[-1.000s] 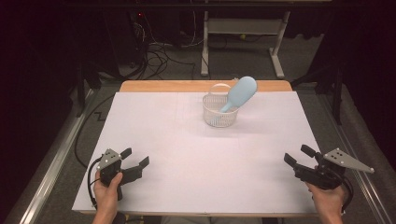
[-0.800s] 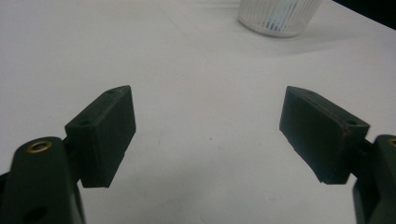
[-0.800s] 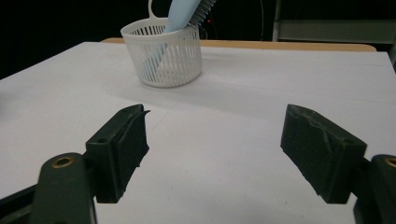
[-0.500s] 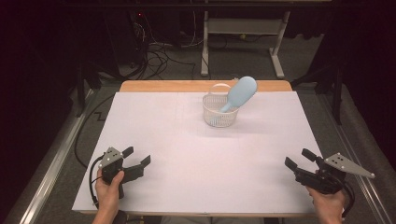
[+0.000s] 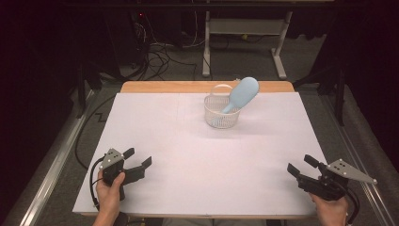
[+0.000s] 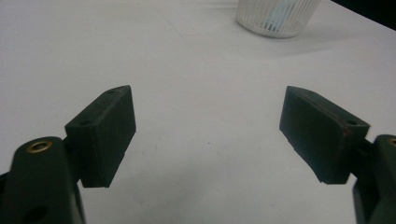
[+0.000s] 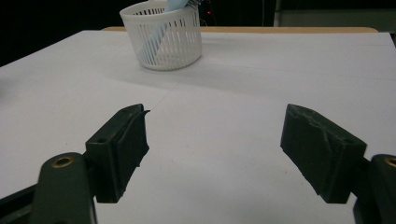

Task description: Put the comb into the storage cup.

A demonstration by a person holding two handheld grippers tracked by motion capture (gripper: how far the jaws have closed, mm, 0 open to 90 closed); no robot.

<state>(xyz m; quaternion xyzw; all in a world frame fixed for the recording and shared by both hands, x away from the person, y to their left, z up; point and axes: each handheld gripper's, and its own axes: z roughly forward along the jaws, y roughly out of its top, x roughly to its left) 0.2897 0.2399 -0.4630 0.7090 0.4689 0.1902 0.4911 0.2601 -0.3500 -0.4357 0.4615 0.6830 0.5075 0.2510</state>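
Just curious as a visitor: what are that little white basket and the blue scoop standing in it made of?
The basket looks like moulded white plastic: thin, even ribs with slots between, matte. The blue scoop seems to be plastic too, smooth, pale and one colour throughout with a soft sheen, though silicone can't be ruled out.

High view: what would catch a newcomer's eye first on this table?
A white slotted basket stands toward the far middle of the white table, with a pale blue paddle-shaped utensil leaning out of it to the right. At the near corners, well apart from it, the left gripper and the right gripper are each held in a hand with jaws open and nothing between them.
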